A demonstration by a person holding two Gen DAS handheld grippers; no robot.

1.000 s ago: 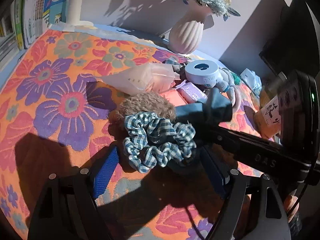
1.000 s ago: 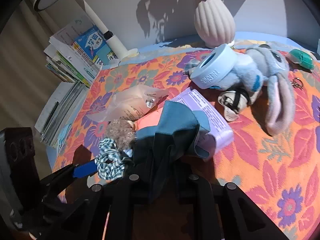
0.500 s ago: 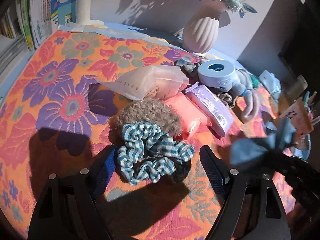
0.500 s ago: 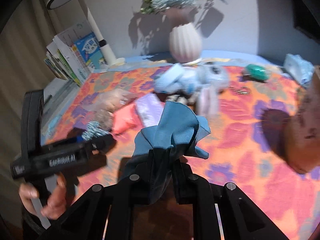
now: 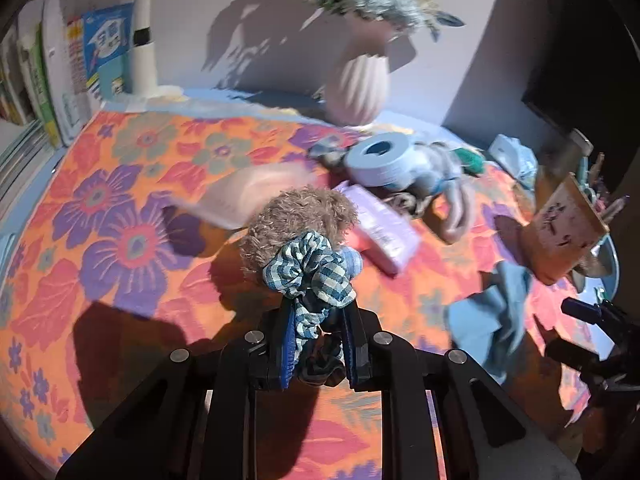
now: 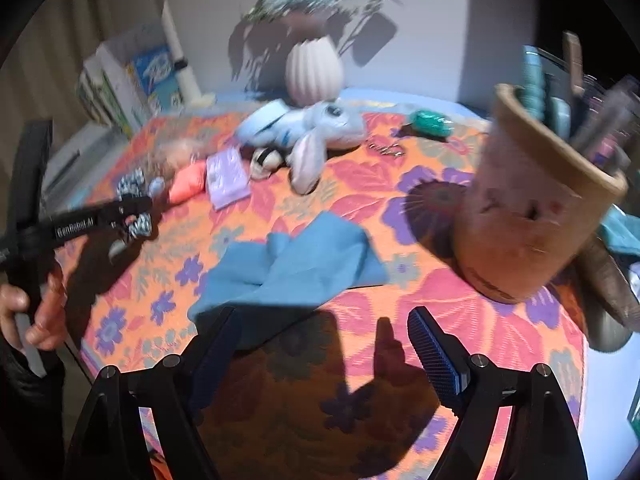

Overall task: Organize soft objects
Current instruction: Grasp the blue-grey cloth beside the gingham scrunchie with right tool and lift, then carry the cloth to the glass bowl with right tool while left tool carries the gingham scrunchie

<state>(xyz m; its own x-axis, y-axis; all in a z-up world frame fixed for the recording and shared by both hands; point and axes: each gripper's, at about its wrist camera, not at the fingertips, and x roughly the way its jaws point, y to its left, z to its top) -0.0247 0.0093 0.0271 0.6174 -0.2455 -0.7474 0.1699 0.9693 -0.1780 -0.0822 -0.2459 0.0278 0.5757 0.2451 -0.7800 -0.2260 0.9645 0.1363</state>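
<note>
- Left wrist view: the left gripper (image 5: 316, 344) has just squeezed its jaws together on the checked scrunchie (image 5: 308, 272), and the blue pads pinch its lower folds
- The scrunchie is a puffy ring of blue and white cloth. It looks very light and squashy, so I think it will bend and not break. A bunched fold is the best place to hold it
- Just behind it, at 12 o'clock, sits a fuzzy brown soft toy (image 5: 300, 220). It looks fluffy and light too
- Right wrist view: the right gripper (image 6: 320, 344) has just spread its jaws wide and holds nothing
- The blue cloth (image 6: 292, 264) lies crumpled on the flowery desk cover (image 6: 420, 320), with its near edge touching the left jaw at about 10 o'clock
- The cloth looks thin, floppy and smooth. I think it could slide off, so a thick fold is better to grab than a flat edge
- At 12 o'clock lies a grey plush bunny (image 6: 320, 132) with long droopy ears
- At 2 o'clock stands a stiff brown cup (image 6: 532, 208) full of pens, which could tip over
</note>
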